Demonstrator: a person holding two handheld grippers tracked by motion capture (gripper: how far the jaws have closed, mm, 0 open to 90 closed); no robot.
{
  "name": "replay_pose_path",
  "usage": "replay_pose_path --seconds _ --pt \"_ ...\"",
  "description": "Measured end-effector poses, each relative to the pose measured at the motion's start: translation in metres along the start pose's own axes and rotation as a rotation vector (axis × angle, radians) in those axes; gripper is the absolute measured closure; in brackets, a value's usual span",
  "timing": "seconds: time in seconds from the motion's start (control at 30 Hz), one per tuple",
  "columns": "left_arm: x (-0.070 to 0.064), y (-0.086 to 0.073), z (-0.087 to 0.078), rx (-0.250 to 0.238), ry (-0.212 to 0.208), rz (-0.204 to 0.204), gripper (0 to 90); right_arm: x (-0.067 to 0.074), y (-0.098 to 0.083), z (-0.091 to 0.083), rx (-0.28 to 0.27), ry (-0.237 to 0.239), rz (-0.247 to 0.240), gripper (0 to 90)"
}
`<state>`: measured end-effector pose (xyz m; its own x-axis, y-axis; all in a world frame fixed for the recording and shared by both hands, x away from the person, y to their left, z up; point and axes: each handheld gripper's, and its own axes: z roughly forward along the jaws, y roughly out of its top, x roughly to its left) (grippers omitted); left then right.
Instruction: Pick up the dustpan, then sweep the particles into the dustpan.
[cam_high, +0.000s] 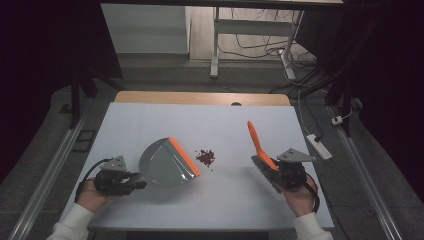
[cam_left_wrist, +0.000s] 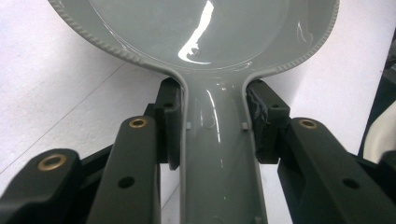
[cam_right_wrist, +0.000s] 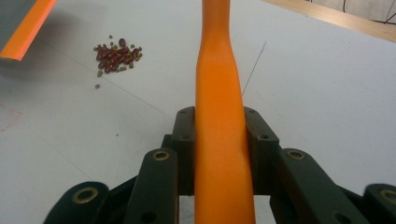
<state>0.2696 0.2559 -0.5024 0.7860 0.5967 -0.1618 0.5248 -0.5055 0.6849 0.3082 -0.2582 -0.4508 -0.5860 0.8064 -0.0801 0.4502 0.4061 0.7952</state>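
The left gripper (cam_high: 134, 181) clamped the grey dustpan (cam_high: 165, 162) by its handle; the right gripper (cam_high: 274, 169) clamped the orange brush (cam_high: 257, 142). Between them, red beans (cam_high: 205, 157) lay unobstructed on the white desk (cam_high: 210, 200).

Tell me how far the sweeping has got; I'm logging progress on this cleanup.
Done: both tools are picked up. The left gripper is shut on the grey dustpan handle, the right gripper on the orange brush handle. In hand: the dustpan's orange lip faces the pile of red beans, with a gap between them. Left: the beans all lie on the white table, none in the pan.
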Motion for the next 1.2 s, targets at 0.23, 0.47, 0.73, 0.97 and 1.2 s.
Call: replay_pose_path --seconds 0.23,0.47,0.73,0.97,1.2 --pt "0.001 0.0 -0.001 0.0 0.001 -0.002 61.5 0.002 0.004 0.001 -0.014 0.003 -0.01 70.4" --pt "-0.002 -0.001 -0.002 0.01 0.003 0.0 61.5 0.002 0.004 0.003 -0.008 0.007 -0.014 70.4" --pt "-0.001 -0.001 -0.003 0.018 0.003 -0.002 61.5 0.004 0.014 0.009 -0.025 0.017 -0.009 70.4" --pt "-0.003 0.0 0.0 0.051 0.002 0.008 61.5 0.013 0.03 0.027 -0.028 0.043 -0.028 70.4" --pt "-0.006 0.002 0.004 0.067 -0.004 0.017 61.5 0.023 0.045 0.044 -0.03 0.06 -0.06 70.4"
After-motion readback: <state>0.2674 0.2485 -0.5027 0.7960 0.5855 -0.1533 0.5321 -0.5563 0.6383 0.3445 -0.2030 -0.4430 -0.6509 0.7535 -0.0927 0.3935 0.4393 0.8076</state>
